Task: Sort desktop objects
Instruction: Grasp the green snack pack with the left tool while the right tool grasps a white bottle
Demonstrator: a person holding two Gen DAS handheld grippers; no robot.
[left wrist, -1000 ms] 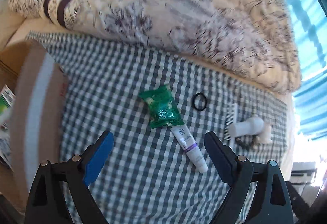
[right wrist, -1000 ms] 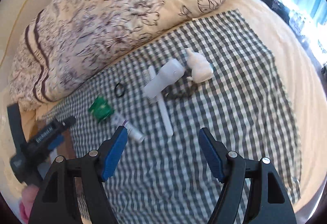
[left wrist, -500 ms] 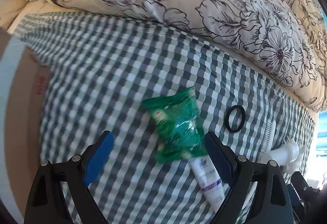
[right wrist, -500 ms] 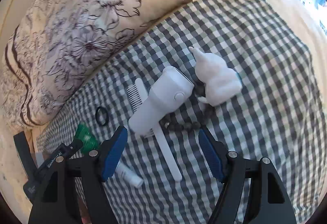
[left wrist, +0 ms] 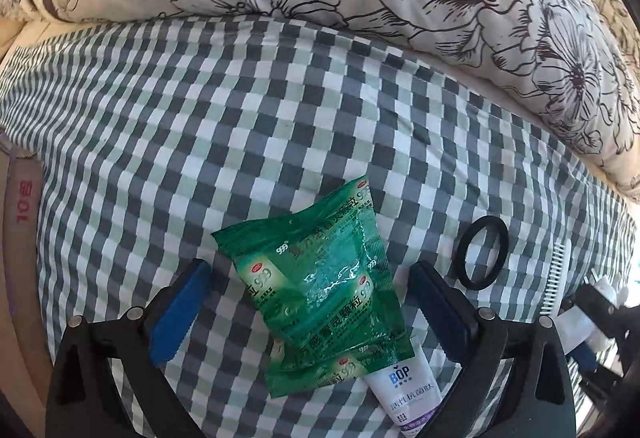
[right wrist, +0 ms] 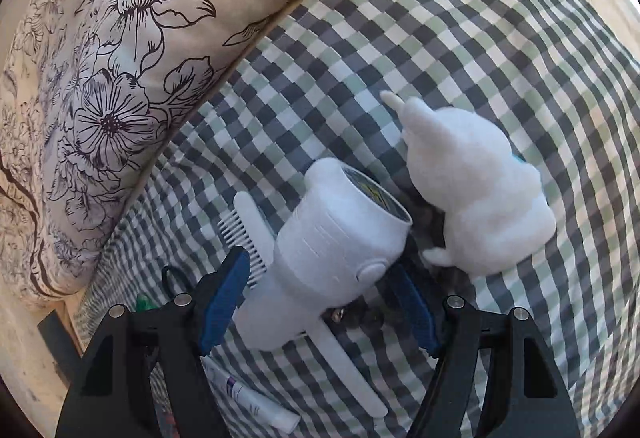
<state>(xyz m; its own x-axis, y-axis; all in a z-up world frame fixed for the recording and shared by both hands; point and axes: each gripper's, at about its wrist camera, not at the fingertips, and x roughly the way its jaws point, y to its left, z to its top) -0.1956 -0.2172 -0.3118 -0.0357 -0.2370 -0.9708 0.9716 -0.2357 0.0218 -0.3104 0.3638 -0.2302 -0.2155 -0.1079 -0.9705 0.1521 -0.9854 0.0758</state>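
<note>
Both tongs gape in the reach-to-grasp step — left tongs straddle the green packet on the checked cloth, right tongs straddle the white canister — next, each must close.

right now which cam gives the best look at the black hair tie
The left wrist view. There the black hair tie lies whole and unobstructed on the checked cloth, just right of the left gripper. In the right wrist view only a sliver of it peeks out behind the right gripper.
</note>
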